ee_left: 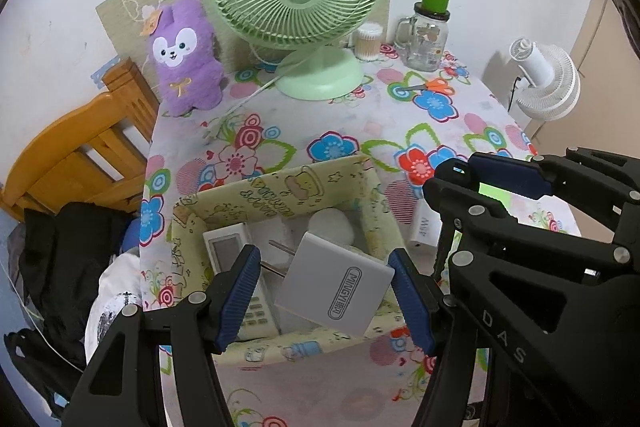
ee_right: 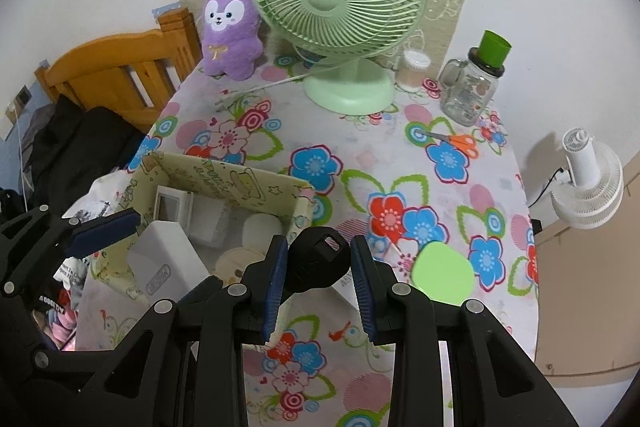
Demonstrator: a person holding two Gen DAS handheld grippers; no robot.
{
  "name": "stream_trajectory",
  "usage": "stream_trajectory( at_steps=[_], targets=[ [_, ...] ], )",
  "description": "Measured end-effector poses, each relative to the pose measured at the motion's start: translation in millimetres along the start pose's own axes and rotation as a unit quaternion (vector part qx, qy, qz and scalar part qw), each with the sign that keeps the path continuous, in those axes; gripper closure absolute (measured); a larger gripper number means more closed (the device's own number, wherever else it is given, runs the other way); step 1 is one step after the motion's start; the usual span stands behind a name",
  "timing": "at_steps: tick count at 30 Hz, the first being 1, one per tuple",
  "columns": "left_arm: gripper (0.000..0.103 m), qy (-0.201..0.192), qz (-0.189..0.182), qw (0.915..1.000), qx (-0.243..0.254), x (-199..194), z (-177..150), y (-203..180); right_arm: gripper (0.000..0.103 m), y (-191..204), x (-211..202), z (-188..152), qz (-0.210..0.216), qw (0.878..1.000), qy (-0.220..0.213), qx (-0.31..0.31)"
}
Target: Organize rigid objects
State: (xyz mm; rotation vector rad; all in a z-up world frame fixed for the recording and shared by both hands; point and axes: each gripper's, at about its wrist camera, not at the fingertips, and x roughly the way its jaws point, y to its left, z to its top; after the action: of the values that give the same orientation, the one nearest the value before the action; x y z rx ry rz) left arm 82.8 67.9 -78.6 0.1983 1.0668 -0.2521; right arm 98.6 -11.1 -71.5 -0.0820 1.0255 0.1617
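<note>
White charger [ee_left: 340,289] being held in left claw [ee_left: 326,291] above patterned box [ee_left: 280,179] on worktop [ee_left: 360,123]. Black key-like piece [ee_right: 318,259] being gripped in right claw [ee_right: 320,277] near box edge. Risk: prongs being snagged on remote [ee_left: 224,247] inside; key being dropped outside wall.

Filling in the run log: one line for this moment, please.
left gripper: shut on white charger, above patterned box | right gripper: shut on black key | remote: in box

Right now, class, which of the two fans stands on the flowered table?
The green fan, on its round base behind the box; the white fan stands off the table's edge.
</note>
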Motion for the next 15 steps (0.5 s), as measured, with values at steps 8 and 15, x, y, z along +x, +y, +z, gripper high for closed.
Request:
stream_trajectory(
  at_steps=[8, 15],
  targets=[
    [0.035, 0.018, -0.001, 0.9998, -0.003, 19, -3, 21, 0.068, 20, 22, 6, 0.012, 1.0, 0.017, -0.007],
    [0.035, 0.034, -0.004, 0.9994, -0.01, 35, -6, 38, 0.067, 34, 44, 10, 0.025, 0.999, 0.039, -0.009]
  ],
)
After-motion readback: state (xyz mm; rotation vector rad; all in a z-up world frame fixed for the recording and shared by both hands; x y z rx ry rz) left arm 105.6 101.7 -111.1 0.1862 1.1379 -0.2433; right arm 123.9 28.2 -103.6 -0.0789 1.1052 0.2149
